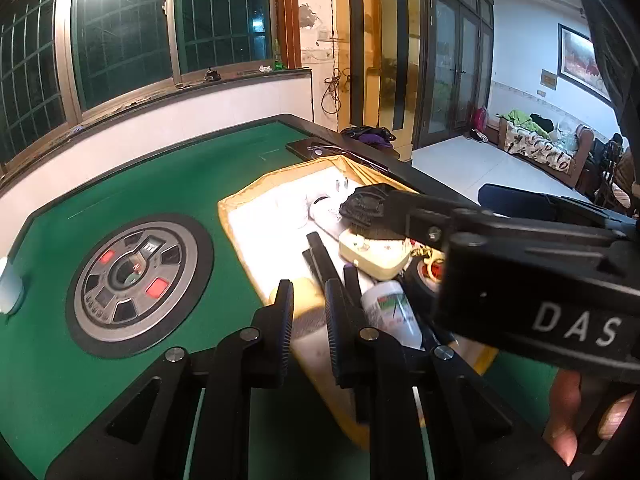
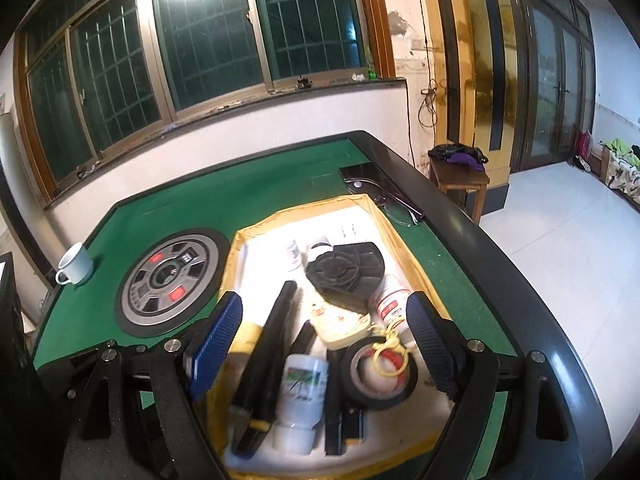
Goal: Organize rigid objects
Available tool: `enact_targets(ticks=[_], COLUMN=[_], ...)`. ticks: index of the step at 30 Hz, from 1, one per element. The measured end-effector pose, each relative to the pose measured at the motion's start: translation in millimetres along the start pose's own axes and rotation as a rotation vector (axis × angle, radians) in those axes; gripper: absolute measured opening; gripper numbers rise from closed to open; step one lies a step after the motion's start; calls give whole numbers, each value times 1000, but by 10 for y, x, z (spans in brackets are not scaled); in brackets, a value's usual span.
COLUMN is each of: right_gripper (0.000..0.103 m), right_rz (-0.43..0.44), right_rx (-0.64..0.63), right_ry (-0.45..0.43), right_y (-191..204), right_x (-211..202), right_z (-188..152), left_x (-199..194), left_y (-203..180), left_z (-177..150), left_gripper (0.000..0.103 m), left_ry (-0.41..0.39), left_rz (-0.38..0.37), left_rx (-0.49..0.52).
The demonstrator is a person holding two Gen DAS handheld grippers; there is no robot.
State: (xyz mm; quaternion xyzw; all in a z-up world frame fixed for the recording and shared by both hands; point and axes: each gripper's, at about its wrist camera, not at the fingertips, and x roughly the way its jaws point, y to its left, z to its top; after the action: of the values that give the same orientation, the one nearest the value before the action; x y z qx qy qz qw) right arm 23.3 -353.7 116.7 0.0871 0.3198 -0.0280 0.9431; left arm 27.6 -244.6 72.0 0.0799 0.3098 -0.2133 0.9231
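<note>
Right wrist — right gripper [image 2: 324, 334] fingers wide, empty.

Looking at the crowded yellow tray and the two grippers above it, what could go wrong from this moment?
1. The yellow-rimmed tray is crowded: the open right gripper could knock the white plastic bottle or black tape roll while reaching down.
2. The yellow key clip lies across the tape roll and may snag or come along with it.
3. The shut left gripper hangs close beside the right one, so they could collide.
</note>
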Motion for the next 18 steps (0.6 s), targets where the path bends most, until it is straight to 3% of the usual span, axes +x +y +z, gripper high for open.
enact_targets(ticks=[15,17,18], right_gripper=[80,80,80], right_rz=[-30,-29,-33], right_rx=[-73,-69,-71], right_ry=[-73,-79,-81], right_y=[267,307,333], right_x=[-489,-529,-543], right_z=[-652,-763,-810], left_x=[-485,-540,-553], left_y=[355,405,416], left_z=[-447,-516,-537], left_gripper=[13,16,24], left_ry=[-30,-38,-39], left_rz=[13,21,29], left_rx=[-111,-139,-145])
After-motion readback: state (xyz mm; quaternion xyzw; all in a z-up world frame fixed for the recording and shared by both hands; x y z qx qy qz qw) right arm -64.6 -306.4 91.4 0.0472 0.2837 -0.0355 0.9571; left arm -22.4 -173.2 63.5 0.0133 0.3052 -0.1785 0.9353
